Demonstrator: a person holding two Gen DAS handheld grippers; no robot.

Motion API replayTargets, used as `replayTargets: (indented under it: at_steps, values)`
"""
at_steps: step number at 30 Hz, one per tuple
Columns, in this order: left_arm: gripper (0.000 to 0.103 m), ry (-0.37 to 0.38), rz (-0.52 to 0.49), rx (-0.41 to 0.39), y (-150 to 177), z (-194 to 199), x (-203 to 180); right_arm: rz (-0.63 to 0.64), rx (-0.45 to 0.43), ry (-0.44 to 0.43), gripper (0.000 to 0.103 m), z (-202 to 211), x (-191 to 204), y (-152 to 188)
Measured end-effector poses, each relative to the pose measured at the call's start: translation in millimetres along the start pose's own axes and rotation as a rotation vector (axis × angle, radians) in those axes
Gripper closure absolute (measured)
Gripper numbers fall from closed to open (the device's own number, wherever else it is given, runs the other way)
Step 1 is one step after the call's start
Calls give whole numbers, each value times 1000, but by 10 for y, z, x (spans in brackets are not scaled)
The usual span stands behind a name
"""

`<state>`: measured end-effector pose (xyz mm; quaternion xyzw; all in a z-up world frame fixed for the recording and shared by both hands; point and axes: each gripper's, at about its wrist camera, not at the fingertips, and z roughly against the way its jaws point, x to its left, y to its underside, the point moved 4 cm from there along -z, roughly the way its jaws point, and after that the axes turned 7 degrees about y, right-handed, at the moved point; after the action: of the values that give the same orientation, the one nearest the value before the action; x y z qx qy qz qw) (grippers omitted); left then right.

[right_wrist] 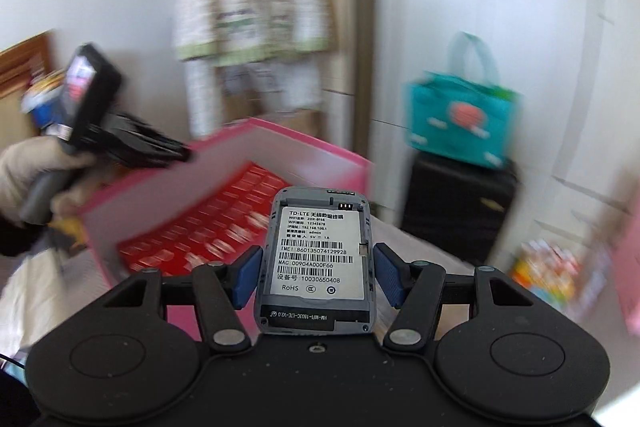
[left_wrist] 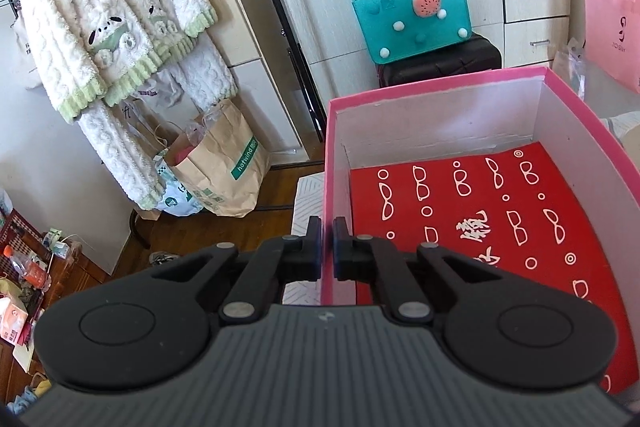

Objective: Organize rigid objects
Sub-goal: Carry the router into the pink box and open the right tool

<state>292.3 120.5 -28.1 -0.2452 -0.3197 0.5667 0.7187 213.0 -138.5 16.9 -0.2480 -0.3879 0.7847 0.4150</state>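
- Left wrist view: the left gripper [left_wrist: 327,245] is clamped on the pink box's [left_wrist: 436,85] near left wall, one finger on either side; the box's red patterned floor [left_wrist: 492,223] lies bare
- Right wrist view: the right gripper [right_wrist: 316,273] grips a grey pocket router [right_wrist: 316,259], label up, beside the box [right_wrist: 224,187]; a gloved hand [right_wrist: 28,167] holds the left gripper [right_wrist: 132,143] at the box's edge

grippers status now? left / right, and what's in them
Left gripper: shut on the pink box wall.
Right gripper: shut on the grey pocket router.

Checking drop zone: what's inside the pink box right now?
Only a red patterned liner shows on the pink box floor; no objects lie on it. The left gripper, clamped on the wall, hides the near corner.
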Motion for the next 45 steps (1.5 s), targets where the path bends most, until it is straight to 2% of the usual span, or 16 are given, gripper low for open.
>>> replayTargets:
  at_steps: [6, 9, 17, 26, 31, 36, 39, 42, 45]
  values:
    - [99, 45, 55, 11, -11, -59, 98, 134, 82, -148, 38, -619, 443, -576]
    - [99, 55, 51, 4, 1, -53, 103, 178, 145, -171, 38, -991, 618, -703]
    - [99, 75, 68, -2, 1, -54, 108, 366, 318, -218, 38, -1963, 965, -826]
    - [98, 93, 98, 0, 9, -62, 143, 560, 460, -252, 38, -2619, 1169, -759]
    - [98, 98, 103, 0, 5, -71, 161, 566, 469, -268, 38, -2645, 1129, -736]
    - [98, 92, 99, 1, 6, -68, 157, 590, 476, -248, 38, -2681, 1149, -684]
    - [98, 86, 94, 0, 5, -64, 140, 584, 439, -252, 37, -2669, 1159, -726]
    - [98, 71, 78, 0, 5, -65, 122, 484, 401, -264, 28, -2470, 1028, -832]
    - [98, 77, 81, 0, 6, -67, 131, 388, 319, -285, 27, -2118, 826, -939]
